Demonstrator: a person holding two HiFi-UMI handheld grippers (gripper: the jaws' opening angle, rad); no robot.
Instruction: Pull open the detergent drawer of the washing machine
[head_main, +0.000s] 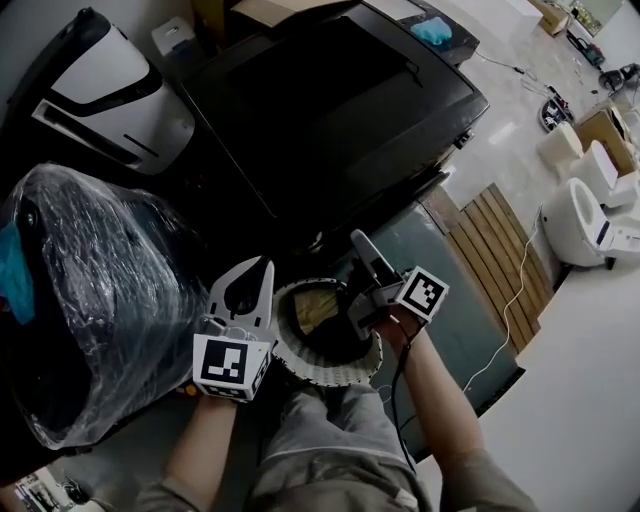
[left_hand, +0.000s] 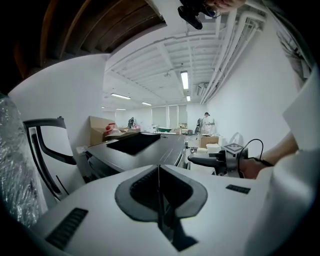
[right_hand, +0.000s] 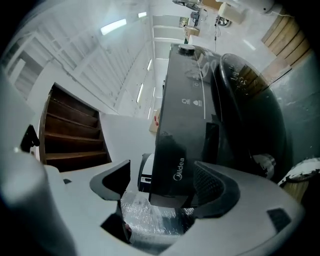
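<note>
Head view, left to right. A large bundle wrapped in clear crinkled plastic film (head_main: 95, 300) fills the left side. Behind it stands a white appliance with black curved trim (head_main: 110, 100).

The left gripper (head_main: 262, 270), white with a square-marker cube, is held just right of the bundle. In the left gripper view its jaws stand pressed together along a single seam, with nothing between them. Under the two grippers, by the person's knees, lies a round object with a pale ribbed rim (head_main: 330, 370); its kind cannot be told.

The large glossy black washing machine (head_main: 330, 110) occupies the centre and shows its flat top. The right gripper (head_main: 362, 250) points toward the machine's near edge. In the right gripper view its jaws stand wide apart and grip nothing. Framed between them, and untouched, is the end of the machine's dark front panel (right_hand: 178, 150) that bears pale "Midea" lettering. The detergent drawer belongs to this panel, which lies flush and unopened. The drawer's outline cannot be made out against the dark surface.

To the right lie a panel of light wooden slats (head_main: 495, 260) and a trailing white cable (head_main: 505, 320). Further right again are rounded white appliances (head_main: 580, 215) on the pale floor.
</note>
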